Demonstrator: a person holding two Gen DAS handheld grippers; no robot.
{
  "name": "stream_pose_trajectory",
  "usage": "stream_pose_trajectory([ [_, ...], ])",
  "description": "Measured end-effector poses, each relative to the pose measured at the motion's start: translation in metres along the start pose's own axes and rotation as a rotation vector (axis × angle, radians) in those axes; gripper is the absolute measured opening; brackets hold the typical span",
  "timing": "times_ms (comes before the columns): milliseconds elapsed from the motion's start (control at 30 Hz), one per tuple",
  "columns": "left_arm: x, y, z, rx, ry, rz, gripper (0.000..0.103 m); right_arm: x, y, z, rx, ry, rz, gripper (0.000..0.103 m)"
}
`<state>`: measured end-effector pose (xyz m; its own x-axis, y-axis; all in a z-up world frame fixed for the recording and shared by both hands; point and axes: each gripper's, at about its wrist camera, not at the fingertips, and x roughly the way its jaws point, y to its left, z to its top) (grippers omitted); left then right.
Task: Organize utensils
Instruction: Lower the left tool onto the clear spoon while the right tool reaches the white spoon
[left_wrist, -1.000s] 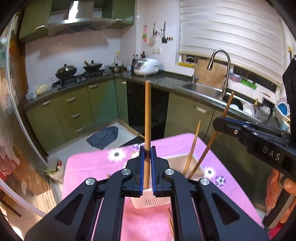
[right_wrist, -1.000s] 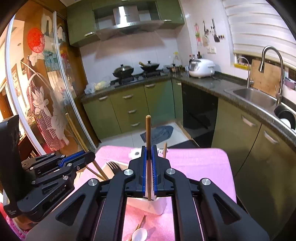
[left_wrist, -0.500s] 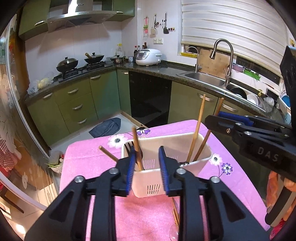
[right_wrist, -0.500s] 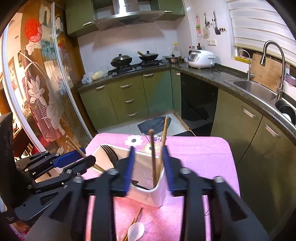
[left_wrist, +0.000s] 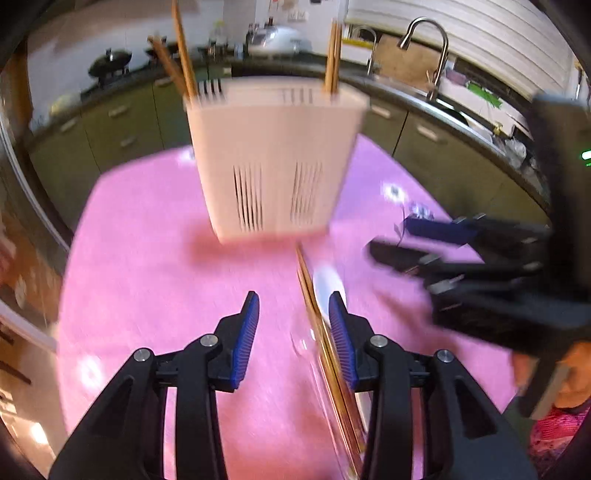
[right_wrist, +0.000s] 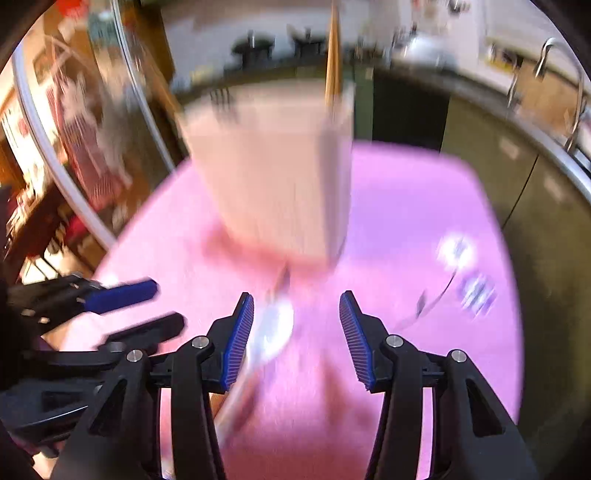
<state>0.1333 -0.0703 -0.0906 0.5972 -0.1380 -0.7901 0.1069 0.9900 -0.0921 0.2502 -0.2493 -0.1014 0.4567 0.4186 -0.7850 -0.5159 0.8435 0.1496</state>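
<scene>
A white utensil holder stands on the pink tablecloth with wooden chopsticks and a fork in it; it also shows, blurred, in the right wrist view. My left gripper is open and empty, low over the cloth. A pair of wooden chopsticks and a white spoon lie on the cloth by its right finger. My right gripper is open and empty, and the white spoon lies by its left finger. Each gripper shows in the other's view.
Green kitchen cabinets, a sink with a tap and a stove with pots stand behind the table. The cloth has flower prints. A glass door is on the left.
Both grippers have let go of their chopsticks into the holder, opened wide and dropped down to the cloth in front of the holder. Both views are blurred by motion.
</scene>
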Motion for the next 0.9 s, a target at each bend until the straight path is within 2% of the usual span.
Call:
stream_pose_trajectory([
  [100,0.018,0.002,-0.021,-0.041,0.047,-0.005,0.037,0.029,-0.009,-0.018,0.038,0.065,0.042,0.049],
  [233,0.034,-0.002,-0.031,-0.050,0.062,0.017,0.037,0.038,-0.019,-0.019,0.056,0.046,0.038,0.049],
  [400,0.046,-0.005,-0.026,-0.039,0.071,0.058,0.037,0.049,-0.016,-0.005,0.036,0.052,0.048,0.049],
  [567,0.047,-0.010,-0.030,-0.009,0.080,0.050,0.037,0.047,-0.007,-0.005,0.038,0.045,0.080,0.049],
  [667,0.046,-0.013,-0.031,0.005,0.082,0.050,0.038,0.047,0.002,-0.006,0.026,0.040,0.066,0.049],
  [800,0.051,-0.013,-0.028,0.027,0.092,0.102,0.039,0.057,0.017,-0.005,-0.022,0.064,0.017,0.049],
  [900,0.054,-0.008,-0.030,0.033,0.108,0.099,0.041,0.054,0.019,-0.004,-0.034,0.071,0.002,0.041],
])
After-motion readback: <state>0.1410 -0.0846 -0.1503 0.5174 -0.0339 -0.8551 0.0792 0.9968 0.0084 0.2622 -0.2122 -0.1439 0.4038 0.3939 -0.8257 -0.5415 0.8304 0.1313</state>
